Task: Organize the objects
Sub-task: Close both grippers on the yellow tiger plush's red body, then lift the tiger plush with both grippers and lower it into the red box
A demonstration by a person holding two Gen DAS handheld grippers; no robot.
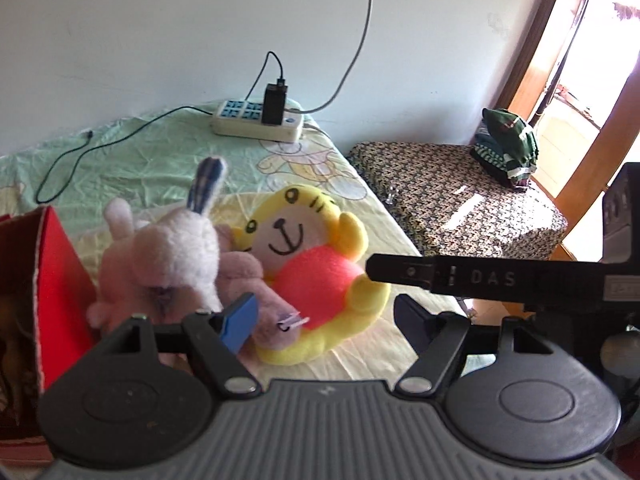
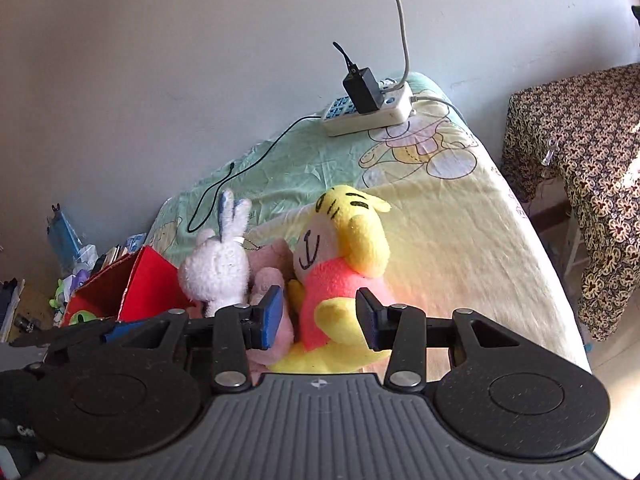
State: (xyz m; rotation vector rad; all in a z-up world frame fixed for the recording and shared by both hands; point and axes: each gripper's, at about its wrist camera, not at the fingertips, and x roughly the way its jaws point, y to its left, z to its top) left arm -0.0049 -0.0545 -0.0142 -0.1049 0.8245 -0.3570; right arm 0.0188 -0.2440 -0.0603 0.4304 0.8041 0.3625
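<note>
A yellow plush in a pink shirt (image 1: 308,268) lies on the bed, leaning against a white rabbit plush (image 1: 176,256) and a pink plush (image 1: 244,276). To their left stands an open red box (image 1: 60,280). My left gripper (image 1: 326,322) is open just in front of the toys, with nothing held. My right gripper (image 2: 320,320) is open with its pads either side of the yellow plush (image 2: 344,252), beside the rabbit (image 2: 218,268). Its black finger (image 1: 460,280) reaches in from the right in the left wrist view.
A white power strip (image 1: 256,120) with a black charger and trailing cables sits at the bed's far end by the wall. A side table under patterned cloth (image 1: 460,208) holds folded green clothes (image 1: 506,144). Beyond the red box (image 2: 148,284) lies clutter (image 2: 72,264).
</note>
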